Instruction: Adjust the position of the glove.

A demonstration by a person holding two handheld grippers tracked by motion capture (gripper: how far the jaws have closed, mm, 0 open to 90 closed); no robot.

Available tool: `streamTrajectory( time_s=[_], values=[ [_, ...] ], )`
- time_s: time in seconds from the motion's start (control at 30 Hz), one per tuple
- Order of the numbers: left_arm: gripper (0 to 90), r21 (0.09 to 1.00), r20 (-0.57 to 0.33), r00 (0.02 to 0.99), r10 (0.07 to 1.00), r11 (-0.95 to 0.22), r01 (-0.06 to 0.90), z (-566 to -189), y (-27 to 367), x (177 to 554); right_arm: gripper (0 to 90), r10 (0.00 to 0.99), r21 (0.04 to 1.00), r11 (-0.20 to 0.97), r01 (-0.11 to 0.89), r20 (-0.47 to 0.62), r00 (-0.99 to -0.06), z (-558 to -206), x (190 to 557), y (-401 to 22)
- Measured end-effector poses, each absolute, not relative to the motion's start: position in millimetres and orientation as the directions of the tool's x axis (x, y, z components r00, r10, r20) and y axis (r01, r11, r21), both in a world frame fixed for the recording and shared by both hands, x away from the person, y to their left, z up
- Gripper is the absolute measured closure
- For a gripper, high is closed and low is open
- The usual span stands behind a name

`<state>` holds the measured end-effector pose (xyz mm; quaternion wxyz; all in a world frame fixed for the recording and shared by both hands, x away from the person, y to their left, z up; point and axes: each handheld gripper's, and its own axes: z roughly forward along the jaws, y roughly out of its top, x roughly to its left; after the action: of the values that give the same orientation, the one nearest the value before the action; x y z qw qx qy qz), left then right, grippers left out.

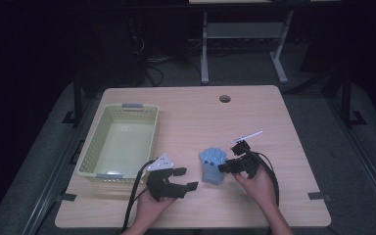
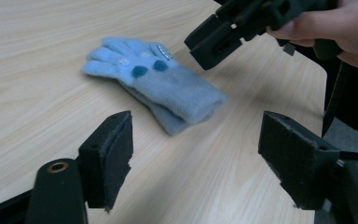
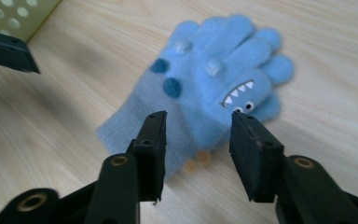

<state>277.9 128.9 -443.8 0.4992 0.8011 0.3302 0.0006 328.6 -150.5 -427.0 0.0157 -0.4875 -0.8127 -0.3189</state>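
A light blue knitted glove [image 1: 212, 164] with dark blue dots and a toothy monster face lies flat on the wooden table, fingers pointing away from me. My right gripper [image 1: 227, 164] hovers at its right side. In the right gripper view, the glove [image 3: 209, 88] lies just beyond the right gripper [image 3: 198, 121], whose jaws stand apart over the cuff without pressing on it. My left gripper [image 1: 186, 178] is open and empty, a short way left of the glove. The left gripper view shows its spread jaws [image 2: 198, 126] facing the glove [image 2: 168, 91], with the right gripper [image 2: 219, 37] above it.
A pale green plastic basket [image 1: 92, 147], empty, stands at the table's left, just behind my left gripper; its corner [image 3: 14, 14] shows in the right gripper view. A cable hole [image 1: 224, 98] sits near the table's far edge.
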Motion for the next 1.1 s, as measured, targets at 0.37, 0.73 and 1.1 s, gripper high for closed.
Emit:
streamTrajectory(
  time_s=[0.37,0.73,1.1],
  values=[
    [30.6,0.679,-0.490,0.639,0.593,-0.200,0.706,-457,108,311,42.9,0.770,0.500,0.218,0.838,0.440,-0.462,-440,330,-165],
    [31.9,0.562,-0.615,0.521,0.591,-0.136,0.816,-465,98,333,40.2,0.761,0.486,0.125,0.865,0.512,-0.398,-452,330,-168],
    [42.5,0.516,-0.647,0.493,0.582,-0.141,0.845,-475,92,337,43.7,0.749,0.476,0.092,0.874,0.546,-0.376,-461,327,-170]
  ],
)
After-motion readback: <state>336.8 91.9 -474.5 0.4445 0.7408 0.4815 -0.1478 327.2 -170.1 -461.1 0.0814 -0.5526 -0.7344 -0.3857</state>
